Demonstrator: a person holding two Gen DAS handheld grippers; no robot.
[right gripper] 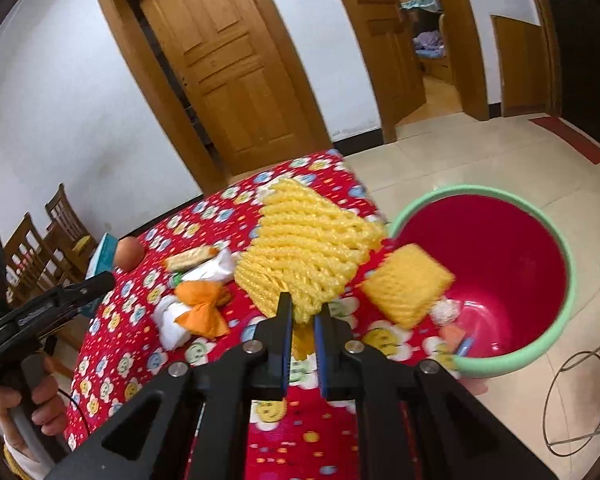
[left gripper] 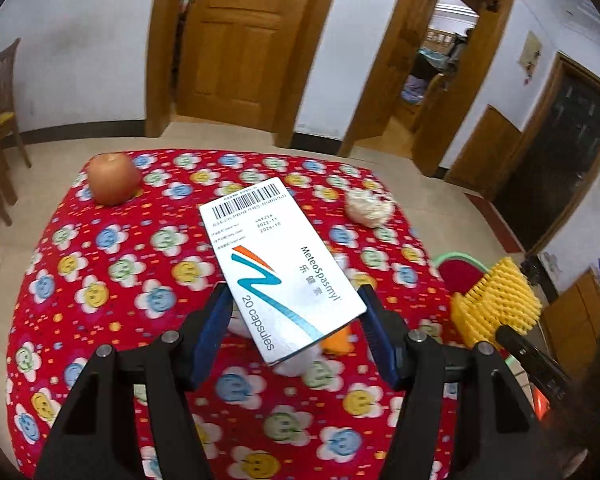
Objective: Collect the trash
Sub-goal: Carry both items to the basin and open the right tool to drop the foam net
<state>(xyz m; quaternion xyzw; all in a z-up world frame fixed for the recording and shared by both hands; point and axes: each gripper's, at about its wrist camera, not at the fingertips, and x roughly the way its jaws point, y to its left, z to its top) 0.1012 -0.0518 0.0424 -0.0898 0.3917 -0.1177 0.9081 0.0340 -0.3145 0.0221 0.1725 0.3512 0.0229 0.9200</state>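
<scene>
My left gripper [left gripper: 296, 300] is shut on a white medicine box [left gripper: 280, 264] marked "20 capsules" and holds it above the red flowered tablecloth [left gripper: 100, 280]. My right gripper [right gripper: 303, 312] is shut on a yellow foam fruit net [right gripper: 304, 248], held over the table edge beside the red bin with a green rim [right gripper: 500, 264]. A second yellow foam net [right gripper: 408, 288] is in the air at the bin's mouth. The bin holds a crumpled white wad [right gripper: 446, 310]. White and orange wrappers [right gripper: 196, 308] lie on the cloth. The foam net also shows in the left wrist view [left gripper: 496, 300].
An apple [left gripper: 112, 180] and a clear bag of food [left gripper: 368, 208] sit at the table's far side. A snack bar [right gripper: 188, 258] lies near the wrappers. Wooden chairs [right gripper: 40, 248] stand to the left. A wire loop [right gripper: 580, 400] lies on the tiled floor.
</scene>
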